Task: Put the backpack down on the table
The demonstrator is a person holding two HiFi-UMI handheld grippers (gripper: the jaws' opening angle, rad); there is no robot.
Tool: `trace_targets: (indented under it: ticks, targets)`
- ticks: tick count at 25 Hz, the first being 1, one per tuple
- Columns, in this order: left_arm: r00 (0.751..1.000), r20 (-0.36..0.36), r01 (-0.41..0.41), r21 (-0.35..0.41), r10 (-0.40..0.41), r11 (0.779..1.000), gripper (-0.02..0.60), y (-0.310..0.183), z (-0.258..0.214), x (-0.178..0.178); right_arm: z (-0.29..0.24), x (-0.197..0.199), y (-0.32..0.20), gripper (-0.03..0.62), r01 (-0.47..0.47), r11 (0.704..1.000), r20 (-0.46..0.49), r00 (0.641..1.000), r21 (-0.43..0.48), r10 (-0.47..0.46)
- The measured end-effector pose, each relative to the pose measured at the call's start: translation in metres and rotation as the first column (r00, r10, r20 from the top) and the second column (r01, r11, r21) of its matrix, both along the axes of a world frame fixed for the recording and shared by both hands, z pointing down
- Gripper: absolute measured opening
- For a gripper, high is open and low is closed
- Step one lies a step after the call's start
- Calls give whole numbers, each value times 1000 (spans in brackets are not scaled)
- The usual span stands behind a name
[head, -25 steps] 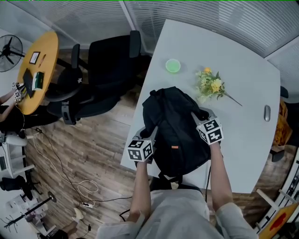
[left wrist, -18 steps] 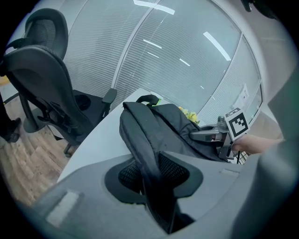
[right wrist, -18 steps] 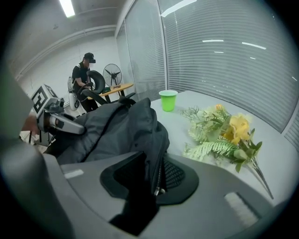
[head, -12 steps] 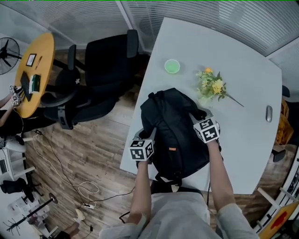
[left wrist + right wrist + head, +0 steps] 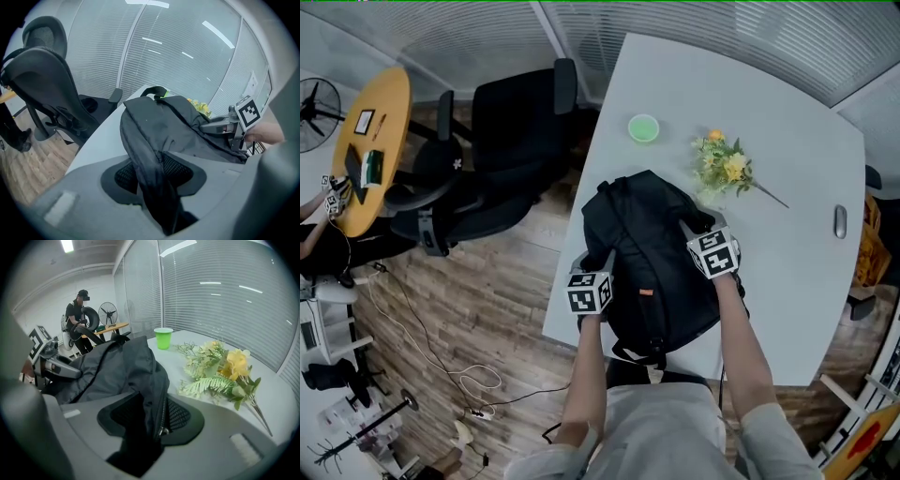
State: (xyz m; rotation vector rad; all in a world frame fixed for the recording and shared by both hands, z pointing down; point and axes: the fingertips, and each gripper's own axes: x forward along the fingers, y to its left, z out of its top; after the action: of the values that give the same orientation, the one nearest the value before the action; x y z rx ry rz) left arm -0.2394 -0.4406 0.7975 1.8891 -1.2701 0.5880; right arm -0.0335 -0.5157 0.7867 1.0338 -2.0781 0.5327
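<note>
Flowers (image 5: 724, 169) and cup (image 5: 644, 128) stand beyond backpack (image 5: 652, 253).

Green cup (image 5: 644, 128) near yellow flowers (image 5: 724, 170); black office chairs (image 5: 502, 131), fan (image 5: 317, 101), floor cables (image 5: 450, 361).

Light grey shirt (image 5: 661, 427), elbow-length sleeves (image 5: 769, 439)

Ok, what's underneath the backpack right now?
Only the white table shows around the backpack, which lies at its near left corner, straps reaching the near edge. Whatever is beneath the bag is covered by it, so I cannot tell.
</note>
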Motion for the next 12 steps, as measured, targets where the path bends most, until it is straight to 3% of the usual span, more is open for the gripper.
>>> trace_targets:
  ticks: [4,7,12]
  targets:
    - [1000,-17,-9,9,9,1000,177,3,-13,-1,-13,3,1,180,-33,999,38,999,1,33]
    - [999,13,-32,29,32,999,204,8,-26,-10,-36,8,-1,178,-55,998,81,995,33,52]
    - [999,45,4,61,-6,998,204,20,-36,-25,-50,8,9,178,-38,998,112,993,43,33]
